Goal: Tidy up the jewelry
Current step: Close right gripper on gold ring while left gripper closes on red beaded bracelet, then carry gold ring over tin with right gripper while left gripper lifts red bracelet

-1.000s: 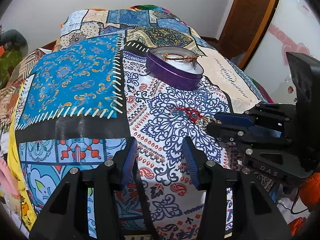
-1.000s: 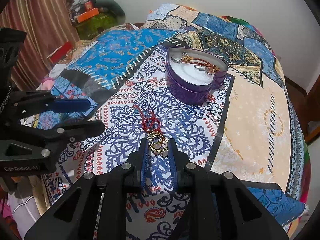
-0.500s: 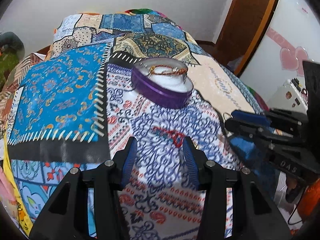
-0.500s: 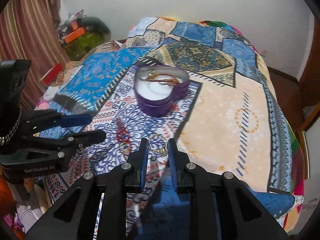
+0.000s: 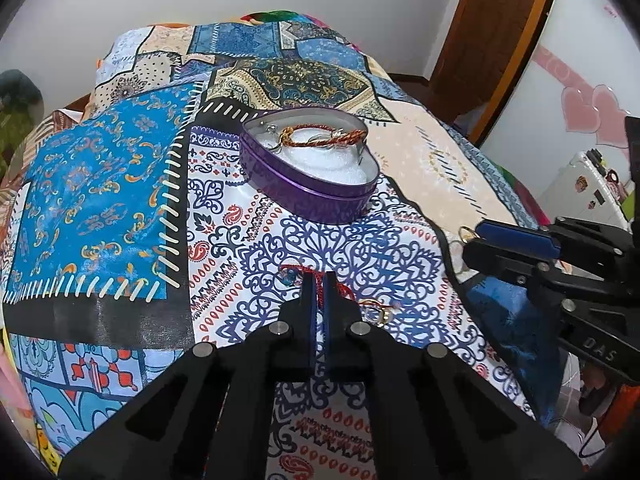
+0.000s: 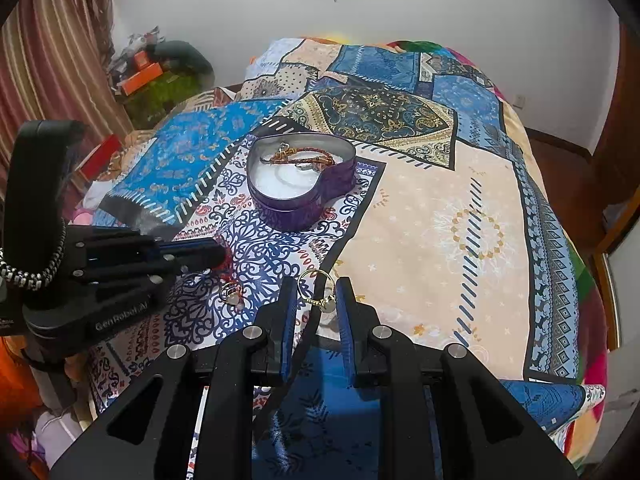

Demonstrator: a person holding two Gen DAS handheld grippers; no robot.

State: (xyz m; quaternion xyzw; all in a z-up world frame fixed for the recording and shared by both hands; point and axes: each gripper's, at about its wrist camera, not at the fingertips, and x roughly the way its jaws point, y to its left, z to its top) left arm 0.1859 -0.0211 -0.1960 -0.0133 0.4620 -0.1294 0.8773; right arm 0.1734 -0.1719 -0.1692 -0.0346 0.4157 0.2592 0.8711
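Observation:
A purple heart-shaped tin [image 5: 320, 196] [image 6: 298, 208] with a white lining holds an orange braided bracelet [image 5: 320, 138] [image 6: 304, 158] and sits on the patterned bedspread. My left gripper [image 5: 319, 292] [image 6: 216, 256] is shut on a red cord bracelet [image 5: 320, 280] lying on the cloth. A gold ring [image 5: 376, 312] [image 6: 232, 294] lies beside it. My right gripper [image 6: 316, 300] [image 5: 468, 240] is shut on another gold ring [image 6: 316, 290], held above the bed, right of the tin.
The bedspread [image 6: 460, 220] drops off at its near and right edges. A wooden door [image 5: 496, 40] stands at the right. Clutter and a striped curtain [image 6: 48, 60] stand left of the bed.
My left gripper went from open to shut on the red cord bracelet. My right gripper lifted the gold ring off the cloth and moved right, away from the cord.

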